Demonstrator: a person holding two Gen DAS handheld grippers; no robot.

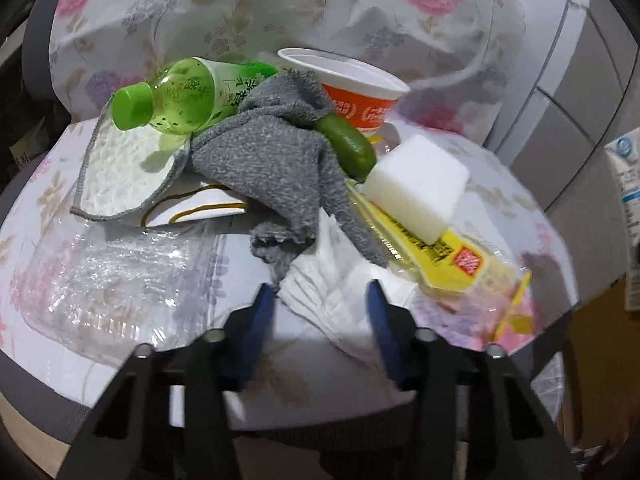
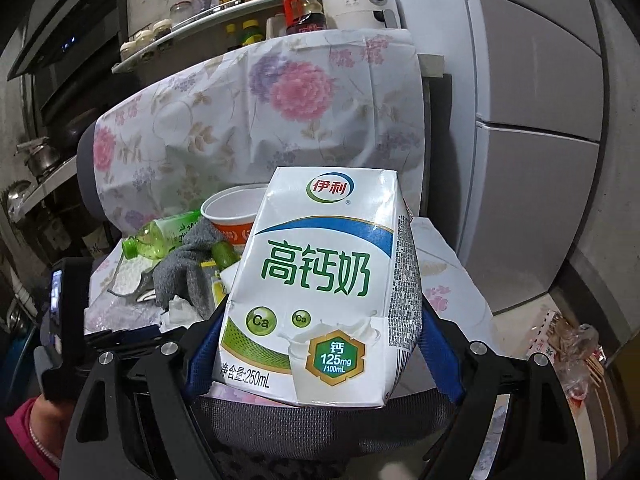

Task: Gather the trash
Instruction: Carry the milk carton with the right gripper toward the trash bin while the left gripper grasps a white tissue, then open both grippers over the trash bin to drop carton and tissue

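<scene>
My right gripper (image 2: 320,320) is shut on a white milk carton (image 2: 320,280) and holds it above the chair seat; the carton also shows at the right edge of the left wrist view (image 1: 626,208). My left gripper (image 1: 322,292) is open just over a crumpled white tissue (image 1: 332,280) on the floral-covered seat (image 1: 288,380). Beyond it lie a grey rag (image 1: 272,156), a green bottle (image 1: 180,96), an orange-and-white cup (image 1: 352,88), a white sponge block (image 1: 420,184), a yellow wrapper (image 1: 440,252) and a clear plastic tray (image 1: 112,280).
A white cloth with grey edging (image 1: 120,176) lies under the bottle. A small green object (image 1: 348,144) lies beside the cup. A grey fridge (image 2: 532,120) stands right. Kitchen shelves (image 2: 192,20) with bottles stand behind. Bagged litter (image 2: 572,352) is on the floor.
</scene>
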